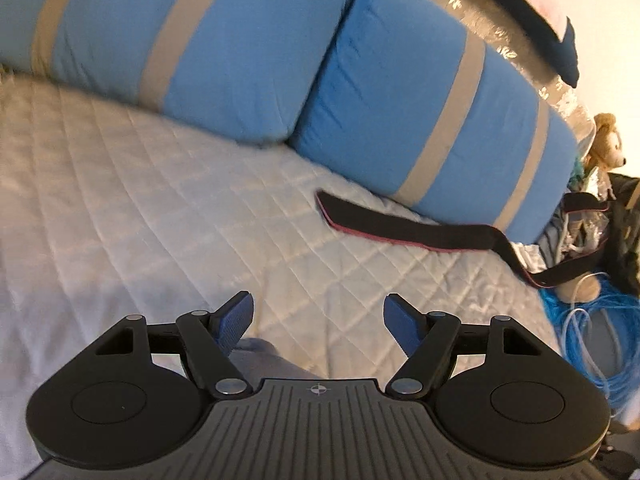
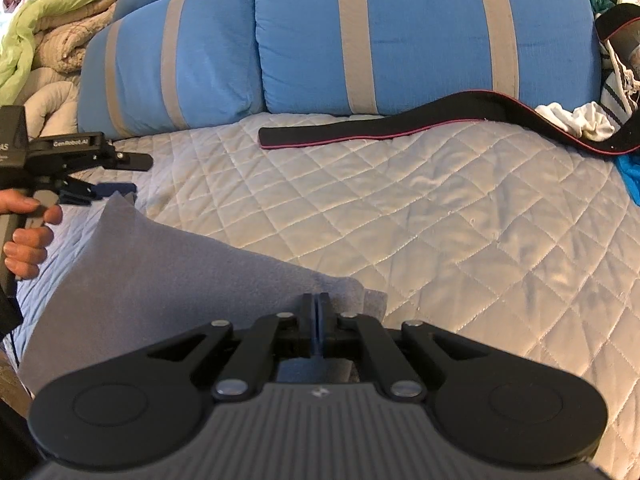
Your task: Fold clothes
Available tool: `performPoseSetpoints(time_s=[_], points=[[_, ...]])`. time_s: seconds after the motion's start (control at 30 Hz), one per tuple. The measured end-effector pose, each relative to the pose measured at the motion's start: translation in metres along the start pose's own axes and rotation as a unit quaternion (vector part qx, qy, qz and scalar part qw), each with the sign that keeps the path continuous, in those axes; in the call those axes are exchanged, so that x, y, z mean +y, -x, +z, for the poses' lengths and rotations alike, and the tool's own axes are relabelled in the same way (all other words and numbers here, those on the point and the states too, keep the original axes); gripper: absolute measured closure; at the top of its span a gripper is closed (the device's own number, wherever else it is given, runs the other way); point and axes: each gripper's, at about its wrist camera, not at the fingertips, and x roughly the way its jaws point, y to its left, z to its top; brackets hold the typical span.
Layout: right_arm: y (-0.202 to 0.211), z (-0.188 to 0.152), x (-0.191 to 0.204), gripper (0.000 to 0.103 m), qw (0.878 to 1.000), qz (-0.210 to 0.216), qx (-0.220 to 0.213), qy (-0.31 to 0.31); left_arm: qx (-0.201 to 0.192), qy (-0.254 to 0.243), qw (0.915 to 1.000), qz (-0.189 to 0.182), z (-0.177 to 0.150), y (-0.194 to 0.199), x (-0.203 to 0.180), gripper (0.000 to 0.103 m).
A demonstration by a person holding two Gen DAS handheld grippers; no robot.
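Observation:
A grey cloth (image 2: pixel 160 264) lies partly lifted on the quilted bed cover (image 2: pixel 440 220). My right gripper (image 2: pixel 319 312) is shut on its near edge, and the fabric bunches around the closed fingers. At the left of the right wrist view, a person's hand (image 2: pixel 28 236) holds my left gripper (image 2: pixel 132 176). It stands open just over the cloth's raised far corner, without touching it. In the left wrist view the left gripper (image 1: pixel 320 304) is wide open over the bed cover (image 1: pixel 120 200), with only a fold of grey cloth (image 1: pixel 264 354) low between the fingers.
Two blue pillows with beige stripes (image 2: pixel 420 40) (image 1: pixel 200 40) line the back of the bed. A black strap with a pink edge (image 2: pixel 380 128) (image 1: pixel 400 228) lies before them. Crumpled clothes (image 2: pixel 60 20) sit far left; a stuffed bear (image 1: pixel 608 140) and blue cord (image 1: pixel 592 340) sit beside the bed.

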Motion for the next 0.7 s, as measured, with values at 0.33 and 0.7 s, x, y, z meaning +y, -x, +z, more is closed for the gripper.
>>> performPoseSetpoints(time_s=[0.33,0.7], points=[[0.0,0.0,0.0,0.087,1.0,0.0,0.0,-0.001,0.056,0.084,0.9949,0.004,-0.003,0.001,0.016,0.041],[0.0,-0.001,0.0,0.087,1.0,-0.001,0.0,0.0,0.05,0.115,0.9911,-0.046,-0.003,-0.016,0.025,0.043]])
